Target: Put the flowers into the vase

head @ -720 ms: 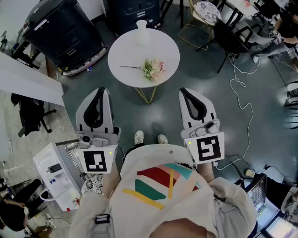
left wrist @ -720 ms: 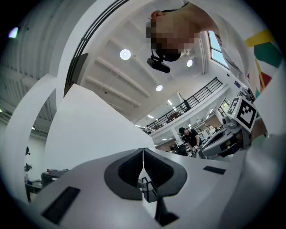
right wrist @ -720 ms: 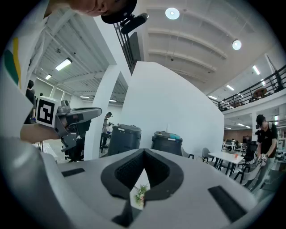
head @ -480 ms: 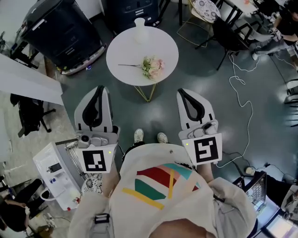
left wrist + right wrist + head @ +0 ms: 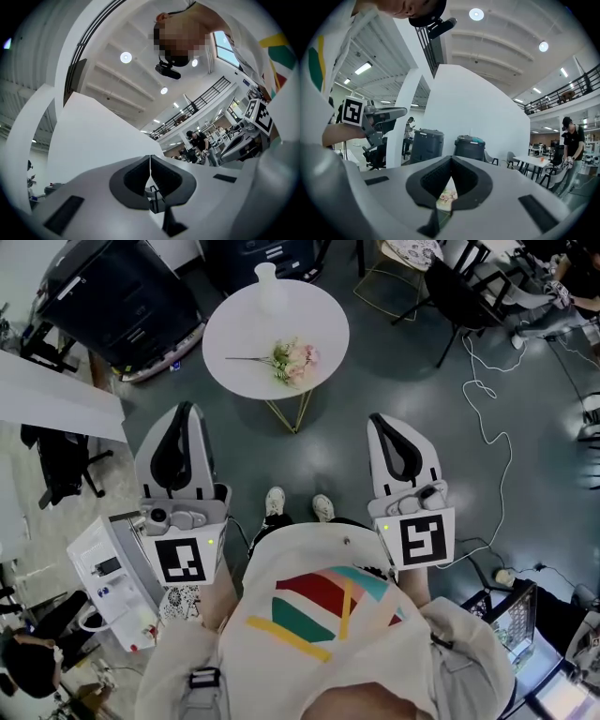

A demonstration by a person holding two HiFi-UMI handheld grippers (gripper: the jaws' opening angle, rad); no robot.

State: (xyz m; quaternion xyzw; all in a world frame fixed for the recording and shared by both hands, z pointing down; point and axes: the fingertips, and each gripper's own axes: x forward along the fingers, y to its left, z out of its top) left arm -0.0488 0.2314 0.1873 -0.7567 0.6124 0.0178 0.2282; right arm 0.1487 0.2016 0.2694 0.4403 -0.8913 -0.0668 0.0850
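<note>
A bunch of pale pink flowers (image 5: 292, 360) lies on a small round white table (image 5: 314, 315), stems pointing left. A white vase (image 5: 270, 287) stands at the table's far edge. Both grippers hang well short of the table, over the dark floor. My left gripper (image 5: 183, 409) and right gripper (image 5: 382, 418) are shut with nothing between the jaws. In the left gripper view the left gripper (image 5: 150, 161) points up at the ceiling. In the right gripper view the flowers (image 5: 447, 197) peek through the gap below the shut right gripper (image 5: 451, 161).
Large black bins (image 5: 122, 296) stand left of the table and a white cart (image 5: 108, 582) by my left side. Chairs (image 5: 412, 268) and a white cable (image 5: 487, 399) on the floor lie to the right. My shoes (image 5: 275, 501) stand on the floor before the table.
The table with flowers and vase has shifted up and left in the head view. The left gripper has moved slightly left. Both grippers stay shut and empty.
</note>
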